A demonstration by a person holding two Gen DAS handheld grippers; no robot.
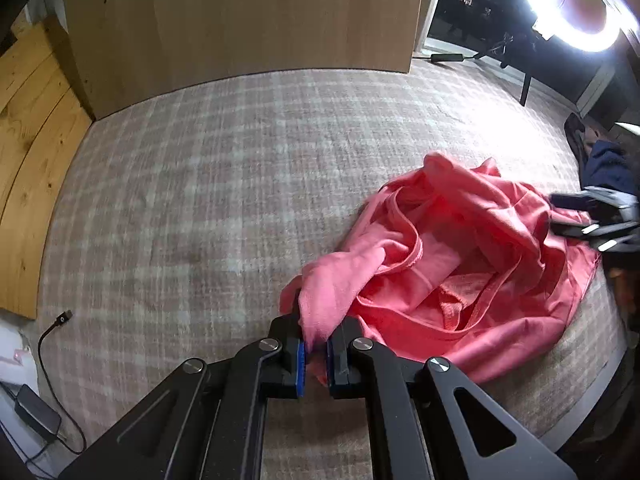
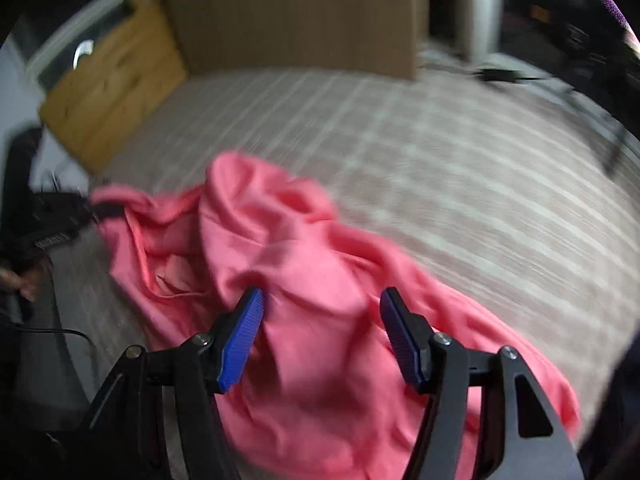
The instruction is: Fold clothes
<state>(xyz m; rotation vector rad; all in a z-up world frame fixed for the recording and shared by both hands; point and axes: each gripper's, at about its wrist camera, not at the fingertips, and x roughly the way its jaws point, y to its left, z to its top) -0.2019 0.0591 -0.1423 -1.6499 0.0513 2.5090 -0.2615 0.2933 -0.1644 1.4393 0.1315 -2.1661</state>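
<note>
Left gripper [image 1: 316, 350] pinching pink garment [image 1: 460, 280], right gripper [image 2: 322, 316] spread wide above it, no legible writing

Left wrist view: garment [image 1: 460, 264] lies crumpled on the bed [image 1: 220, 184], at 2 o'clock from the left gripper [image 1: 316, 344], one end running back between its fingers. Right gripper [image 1: 592, 220] sits at the garment's 3 o'clock edge. Headboard panel [image 1: 240, 16] stands behind the bed at 12. Wooden boards [image 1: 36, 152] flank the bed at 9. Cable with adapter [image 1: 40, 412] lies off the bed at 8. Ring light [image 1: 576, 4] at 1, beyond the bed.
</note>
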